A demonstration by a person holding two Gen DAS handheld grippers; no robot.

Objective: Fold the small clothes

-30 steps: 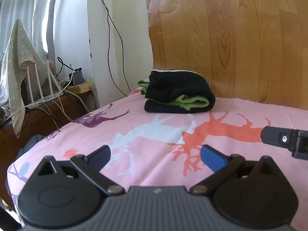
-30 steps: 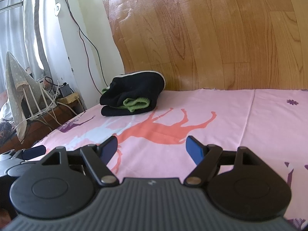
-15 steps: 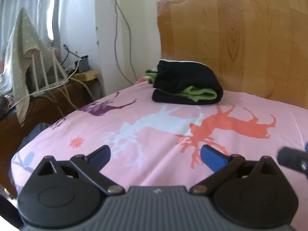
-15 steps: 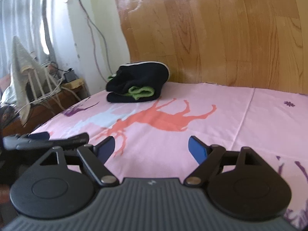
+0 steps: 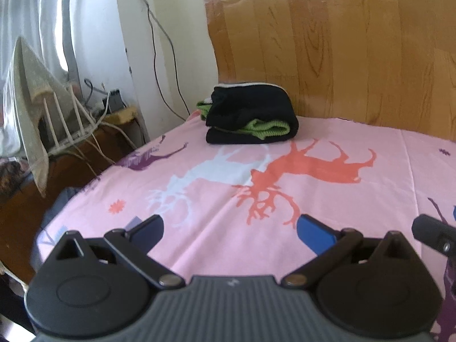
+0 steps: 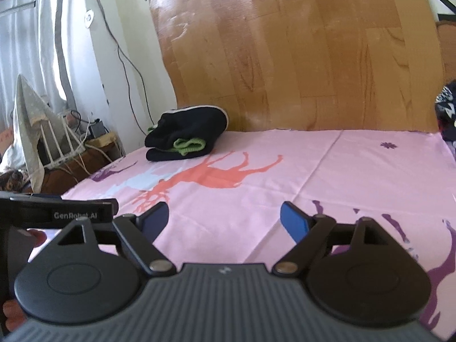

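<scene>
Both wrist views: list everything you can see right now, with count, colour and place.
folded clothes: one pile, black with green knit trim, far left part of the bed, by the board
sheet: one, pink with deer prints, covering the bed
board: one, wood-grain, upright behind the bed
cables: several, dark, down the white wall
rack: one, white, draped with pale cloth, left of the bed
dark patterned cloth: one, far right edge
left tool: open, blue pads, nothing between
right tool: open, blue pads, just widened, nothing between
</scene>
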